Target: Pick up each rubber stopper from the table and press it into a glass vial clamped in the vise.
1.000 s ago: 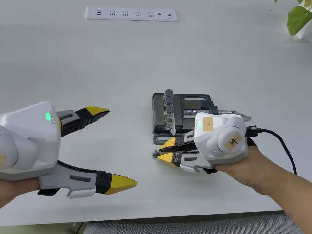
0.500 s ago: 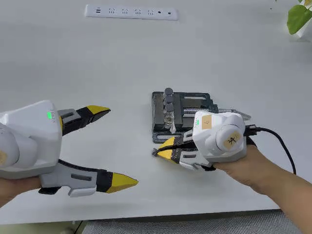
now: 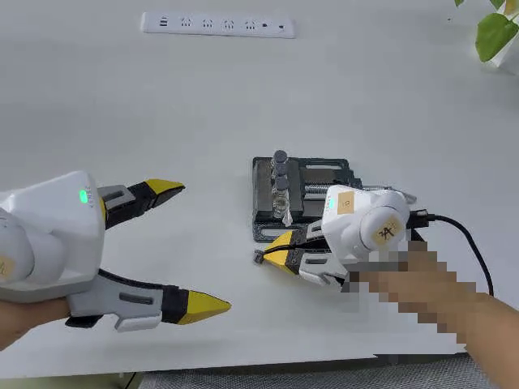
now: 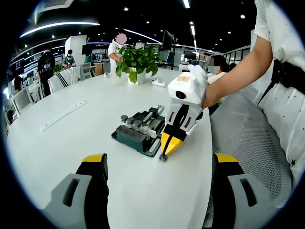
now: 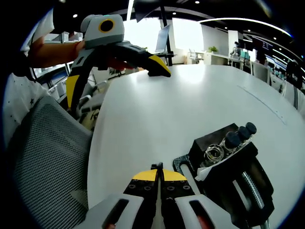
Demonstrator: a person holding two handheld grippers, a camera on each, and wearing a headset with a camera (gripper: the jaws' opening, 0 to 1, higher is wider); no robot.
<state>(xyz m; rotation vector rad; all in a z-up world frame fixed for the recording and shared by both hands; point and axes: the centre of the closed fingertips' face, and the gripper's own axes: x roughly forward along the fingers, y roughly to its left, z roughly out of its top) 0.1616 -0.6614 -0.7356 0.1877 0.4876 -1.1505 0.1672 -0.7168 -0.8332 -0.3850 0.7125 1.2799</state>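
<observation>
A dark vise [image 3: 312, 185] on the white table clamps a row of glass vials. The far vials carry grey stoppers [image 3: 280, 156]; the nearest vial [image 3: 281, 200] is open, as the right gripper view shows [image 5: 213, 153]. My right gripper [image 3: 261, 258] hovers just in front of the vise, left of the open vial, shut on a small dark rubber stopper [image 4: 163, 157] at its yellow tips. My left gripper [image 3: 188, 245] is at the lower left, well clear of the vise, open with nothing between its jaws.
A white power strip [image 3: 219, 23] lies at the far edge of the table, and plant leaves [image 3: 495, 32] hang at the top right. A black cable [image 3: 466, 239] trails right from the right gripper. The table's front edge runs close below both grippers.
The right gripper has edged slightly left in front of the vise, still shut on the stopper. The left gripper has barely moved.
</observation>
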